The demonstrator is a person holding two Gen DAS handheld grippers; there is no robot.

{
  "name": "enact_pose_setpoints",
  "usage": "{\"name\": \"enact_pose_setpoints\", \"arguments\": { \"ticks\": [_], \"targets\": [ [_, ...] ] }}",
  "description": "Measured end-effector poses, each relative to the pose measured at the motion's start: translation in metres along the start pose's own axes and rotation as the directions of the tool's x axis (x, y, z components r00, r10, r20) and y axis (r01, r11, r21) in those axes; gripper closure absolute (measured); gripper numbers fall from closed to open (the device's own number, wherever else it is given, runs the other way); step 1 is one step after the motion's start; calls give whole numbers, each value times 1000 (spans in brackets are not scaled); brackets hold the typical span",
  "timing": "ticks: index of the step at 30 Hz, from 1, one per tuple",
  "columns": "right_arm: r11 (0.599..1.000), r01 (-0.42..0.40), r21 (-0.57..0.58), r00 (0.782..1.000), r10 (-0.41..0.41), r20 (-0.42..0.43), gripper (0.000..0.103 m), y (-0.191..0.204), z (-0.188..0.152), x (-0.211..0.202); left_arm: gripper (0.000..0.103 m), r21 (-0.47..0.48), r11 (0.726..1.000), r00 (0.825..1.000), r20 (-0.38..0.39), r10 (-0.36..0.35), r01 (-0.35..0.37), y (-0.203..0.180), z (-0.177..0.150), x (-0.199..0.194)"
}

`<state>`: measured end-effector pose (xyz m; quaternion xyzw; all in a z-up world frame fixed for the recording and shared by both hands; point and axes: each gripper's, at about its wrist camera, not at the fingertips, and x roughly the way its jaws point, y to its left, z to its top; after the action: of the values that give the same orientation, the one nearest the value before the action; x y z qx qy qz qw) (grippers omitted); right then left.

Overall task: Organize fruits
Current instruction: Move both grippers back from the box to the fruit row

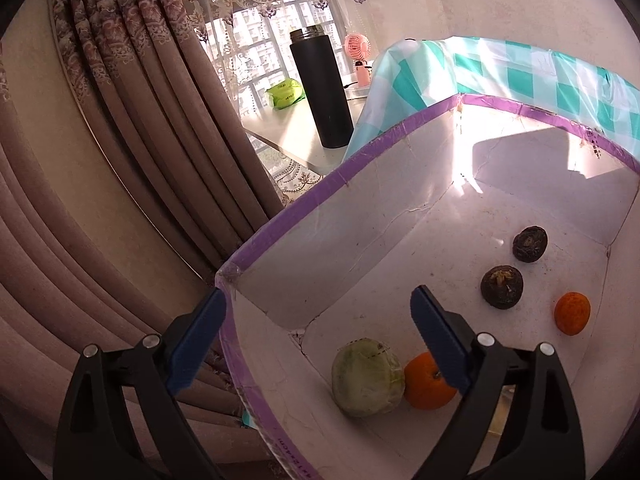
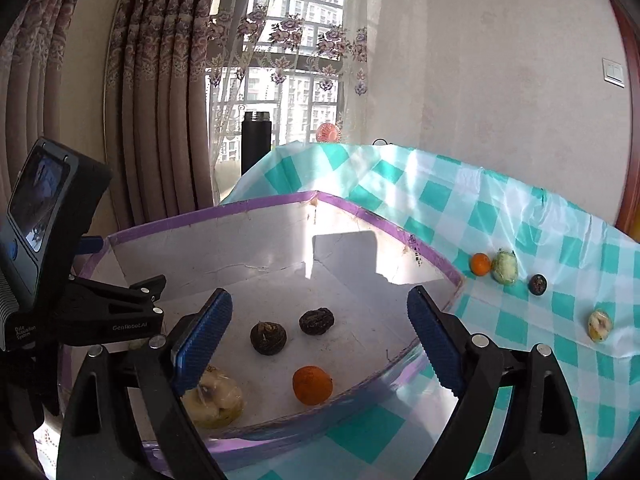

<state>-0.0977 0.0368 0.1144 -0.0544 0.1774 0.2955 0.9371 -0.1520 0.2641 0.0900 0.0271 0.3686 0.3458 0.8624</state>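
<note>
**Fruit sorting: drop made into the box, four pieces left on the cloth**

- Box (image 2: 280,208): white cardboard, purple-taped rim, standing on the checked tablecloth (image 2: 520,240). Landmark for all entries.
- Inside the box: two dark wrinkled fruits (image 2: 268,338) near the middle; one small orange (image 2: 312,385) towards the near wall; a yellowish fruit (image 2: 214,400) in the near left part, partly behind a finger. The left wrist view adds a pale green round fruit (image 1: 367,378) touching a second orange (image 1: 428,384) by its near corner.
- Outside the box, right of it on the cloth: an orange (image 2: 480,264) just beside a pale green fruit (image 2: 505,267), a dark fruit (image 2: 537,284), and a yellowish piece (image 2: 600,325) farthest out.
- Left gripper (image 1: 316,340): fingers spread wide, nothing between them; tilted down over the box's left corner, one finger outside the wall.
- Right gripper (image 2: 320,340): fingers spread wide, empty; held above the box's near wall, pointing slightly downward.
- Step, as judged: between placements. The next move probably calls for the right gripper to swing right to the cloth and close on a loose, round fruit that may roll.
</note>
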Motion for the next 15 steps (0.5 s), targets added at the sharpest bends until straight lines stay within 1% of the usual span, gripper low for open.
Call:
{"name": "enact_pose_setpoints", "arguments": {
  "ticks": [1,2,3,4,5,6,7,8,9,10,11,12,13,14,15],
  "targets": [
    [997,58,52,998,-58,13,13,-24,-2,-1,8,-11,999,999,37,38,-38,-2,0,-9],
    [988,120,99,993,-121,4,13,-46,-5,0,4,-24,997,994,76,80,-79,-4,1,-17],
    [971,190,144,982,-187,-32,13,-71,-11,3,3,-40,991,984,122,133,-129,-7,2,-28],
    [951,254,178,967,-244,-79,13,-94,-17,7,3,-63,985,970,171,172,-163,-10,4,-41],
    [926,314,210,948,-293,-126,13,-117,-25,11,2,-93,983,961,215,174,-157,-12,5,-55],
    [896,372,242,925,-336,-178,13,-141,-36,14,2,-128,984,955,255,152,-123,-14,7,-69],
    [865,421,274,903,-370,-219,13,-161,-45,16,2,-160,986,949,299,101,-55,-17,8,-83],
    [829,465,311,881,-398,-256,13,-182,-57,16,2,-176,984,940,340,29,33,-21,7,-97],
    [795,499,344,863,-417,-286,13,-199,-66,15,2,-169,978,927,372,-50,120,-28,6,-109],
    [762,528,375,846,-434,-309,13,-214,-76,12,2,-152,969,910,397,-120,194,-37,5,-120],
    [736,549,396,833,-445,-327,13,-225,-82,11,2,-125,951,883,422,-207,283,-49,5,-130],
    [707,557,436,828,-434,-356,13,-239,-91,8,2,-97,929,850,445,-281,357,-62,2,-140],
    [685,552,475,832,-421,-360,13,-247,-97,3,2,-65,908,819,462,-339,413,-76,-1,-150],
    [671,545,503,838,-412,-359,13,-253,-100,0,2,-24,884,789,464,-403,466,-92,-3,-158],
    [662,540,520,841,-402,-361,13,-256,-103,-1,2,30,848,753,442,-487,530,-111,-4,-163]
  ]
}}
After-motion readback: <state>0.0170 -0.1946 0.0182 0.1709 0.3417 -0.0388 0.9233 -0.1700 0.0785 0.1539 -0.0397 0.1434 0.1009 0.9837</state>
